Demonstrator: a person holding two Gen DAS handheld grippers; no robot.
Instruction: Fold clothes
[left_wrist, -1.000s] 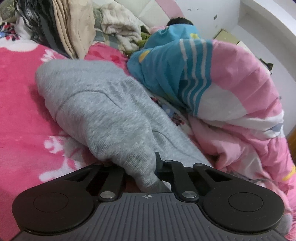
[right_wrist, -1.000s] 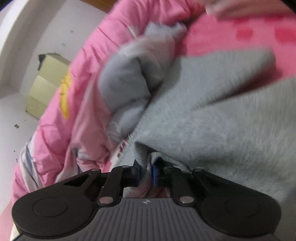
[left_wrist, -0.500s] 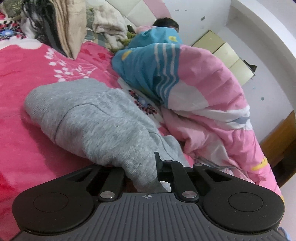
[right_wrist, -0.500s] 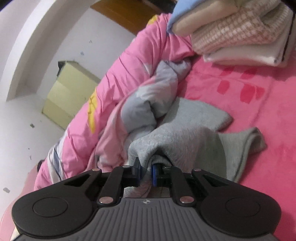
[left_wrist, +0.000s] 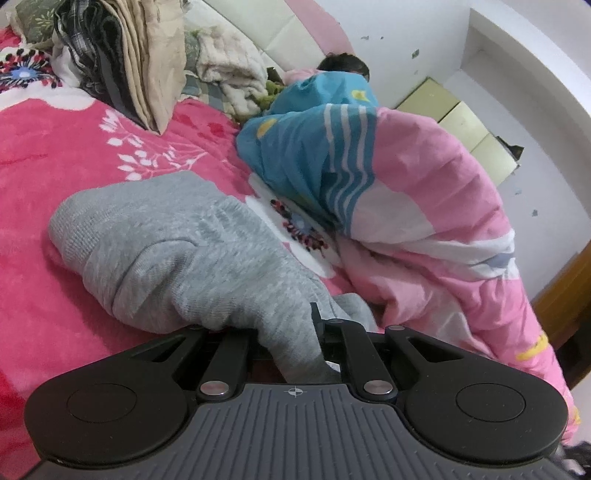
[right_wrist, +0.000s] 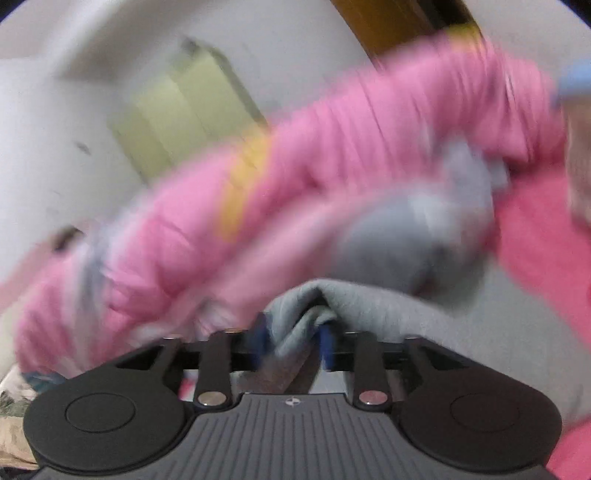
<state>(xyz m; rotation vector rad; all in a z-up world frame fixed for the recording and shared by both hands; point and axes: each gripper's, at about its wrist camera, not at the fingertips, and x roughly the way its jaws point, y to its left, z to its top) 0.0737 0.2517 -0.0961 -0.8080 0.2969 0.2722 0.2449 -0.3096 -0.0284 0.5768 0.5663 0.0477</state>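
Observation:
A grey knit garment lies bunched on the pink flowered bedspread. My left gripper is shut on a fold of it at its near edge; the cloth drapes over the fingers. In the right wrist view, which is motion-blurred, my right gripper is shut on another bunched edge of the same grey garment, pinched between the blue pads.
A pink, blue and white quilt is heaped to the right of the garment, also in the right wrist view. A pile of clothes stands at the back left. Pale yellow drawers stand by the white wall.
Both grippers kept their hold on the grey garment. The left view shifted slightly, with the garment more bunched. The right gripper swung fast, and its view turned toward the quilt and wall, blurring.

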